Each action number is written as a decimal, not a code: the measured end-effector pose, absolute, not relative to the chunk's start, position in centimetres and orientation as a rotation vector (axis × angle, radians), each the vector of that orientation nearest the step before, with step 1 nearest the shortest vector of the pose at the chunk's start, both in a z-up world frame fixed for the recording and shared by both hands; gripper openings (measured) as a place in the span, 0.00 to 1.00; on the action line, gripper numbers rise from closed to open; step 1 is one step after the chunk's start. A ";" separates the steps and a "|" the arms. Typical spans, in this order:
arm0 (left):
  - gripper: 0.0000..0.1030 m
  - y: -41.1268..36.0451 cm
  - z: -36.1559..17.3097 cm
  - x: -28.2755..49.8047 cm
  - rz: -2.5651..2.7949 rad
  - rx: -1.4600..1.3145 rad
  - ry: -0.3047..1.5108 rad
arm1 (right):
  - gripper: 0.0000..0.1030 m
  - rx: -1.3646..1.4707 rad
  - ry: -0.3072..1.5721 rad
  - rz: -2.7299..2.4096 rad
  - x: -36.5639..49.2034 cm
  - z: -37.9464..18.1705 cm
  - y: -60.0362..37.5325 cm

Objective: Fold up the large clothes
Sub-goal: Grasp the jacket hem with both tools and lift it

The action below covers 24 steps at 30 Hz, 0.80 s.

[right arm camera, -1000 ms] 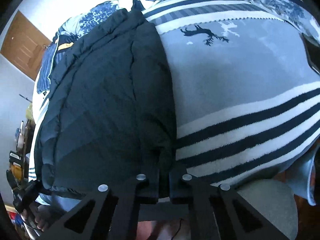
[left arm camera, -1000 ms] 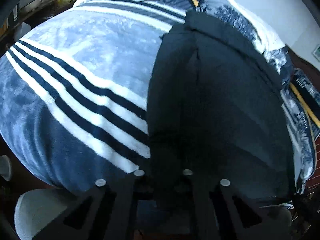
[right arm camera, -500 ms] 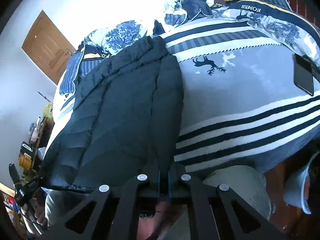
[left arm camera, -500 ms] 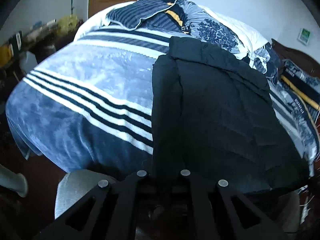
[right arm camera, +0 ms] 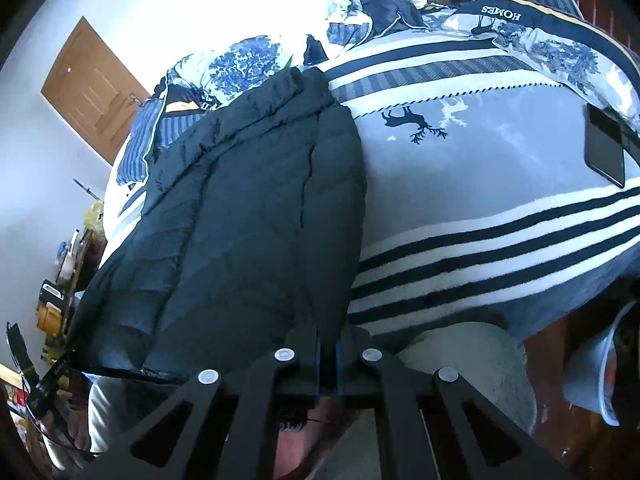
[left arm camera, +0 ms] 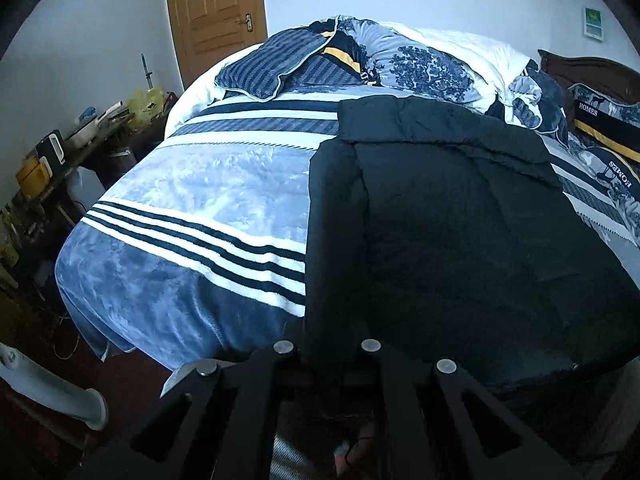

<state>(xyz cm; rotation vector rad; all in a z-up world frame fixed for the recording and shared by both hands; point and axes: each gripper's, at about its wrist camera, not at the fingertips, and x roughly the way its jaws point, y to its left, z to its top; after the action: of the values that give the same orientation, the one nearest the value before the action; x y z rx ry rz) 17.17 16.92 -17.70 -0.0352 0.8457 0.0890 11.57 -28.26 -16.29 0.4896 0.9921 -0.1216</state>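
A black quilted puffer jacket [left arm camera: 460, 216] lies lengthwise on the bed, its sides folded in, its collar end far from me. It also shows in the right wrist view [right arm camera: 260, 208]. My left gripper [left arm camera: 327, 354] is shut on the jacket's near left hem corner at the foot of the bed. My right gripper [right arm camera: 327, 350] is shut on the near right hem corner. Both corners are lifted slightly off the bed edge.
The bed has a blue, white and navy striped blanket [left arm camera: 200, 216] with a deer print [right arm camera: 412, 120]. Pillows and quilts [left arm camera: 360, 60] are piled at the head. A dark phone [right arm camera: 604, 152] lies on the blanket at right. A cluttered side table [left arm camera: 60, 152] stands left, near a wooden door [left arm camera: 216, 12].
Both grippers have pulled back and up from the bed while holding the hem, so the jacket is drawn toward the foot and more of the room shows.
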 end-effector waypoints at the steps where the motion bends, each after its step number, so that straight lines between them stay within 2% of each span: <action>1: 0.06 17.0 -17.7 17.1 0.087 -0.038 0.849 | 0.05 0.488 0.994 -0.119 11.6 -16.3 -28.5; 16: 0.05 20.2 -15.5 14.1 -0.008 -0.241 0.903 | 0.05 0.513 0.978 -0.037 8.6 -14.2 -29.1; 24: 0.05 22.3 -11.5 18.3 -0.104 -0.360 0.867 | 0.05 0.588 0.874 0.052 10.6 -10.6 -30.5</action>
<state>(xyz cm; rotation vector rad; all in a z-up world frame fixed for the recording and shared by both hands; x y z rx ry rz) 18.33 22.31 -11.54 -0.3599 0.8673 -0.1040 10.63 -30.47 -10.62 0.5884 0.8738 0.0517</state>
